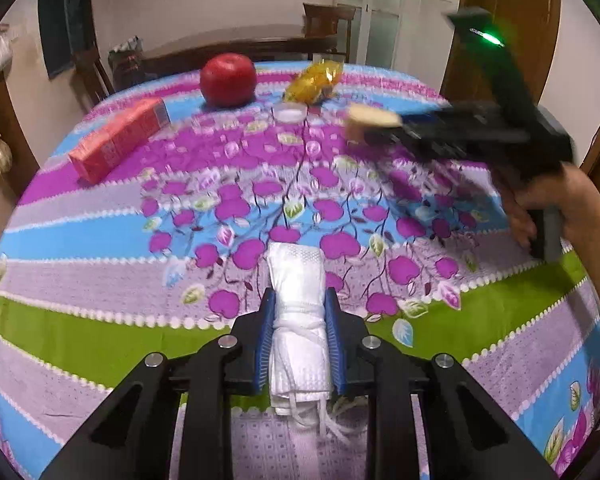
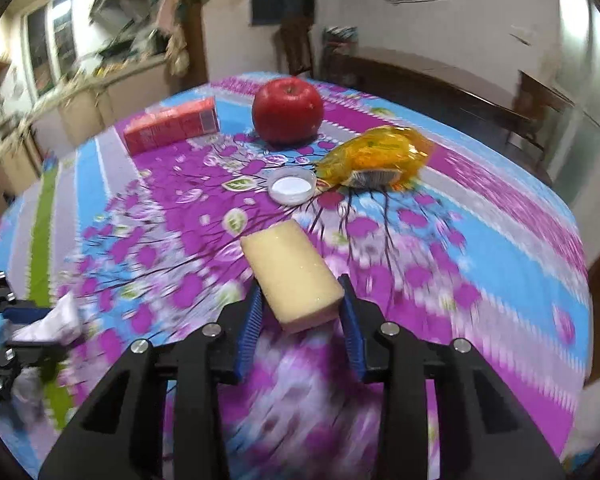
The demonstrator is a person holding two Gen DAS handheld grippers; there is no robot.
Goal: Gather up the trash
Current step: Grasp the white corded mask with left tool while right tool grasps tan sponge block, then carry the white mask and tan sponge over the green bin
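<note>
I'm holding the left tongs (image 1: 299, 334) clamped on a folded white bag (image 1: 296, 280) at the bottom centre of the left view. The right tongs (image 2: 300, 308) are pinching a pale yellow sponge block (image 2: 294, 276) above the counter (image 2: 500, 264). The yellow wrapper (image 2: 374, 156) is lying upper right, touching a small white lid (image 2: 293, 186). With the picture smearing, I'm guessing the sponge could slip if I'm swinging too fast. The writing on the red carton (image 2: 172, 124) isn't readable.

Evenly lit indoors, colours saturated; heavy fisheye bending and dark corners; motion-smeared tablecloth (image 2: 480, 248); green indicator light (image 1: 490, 37) flaring.
</note>
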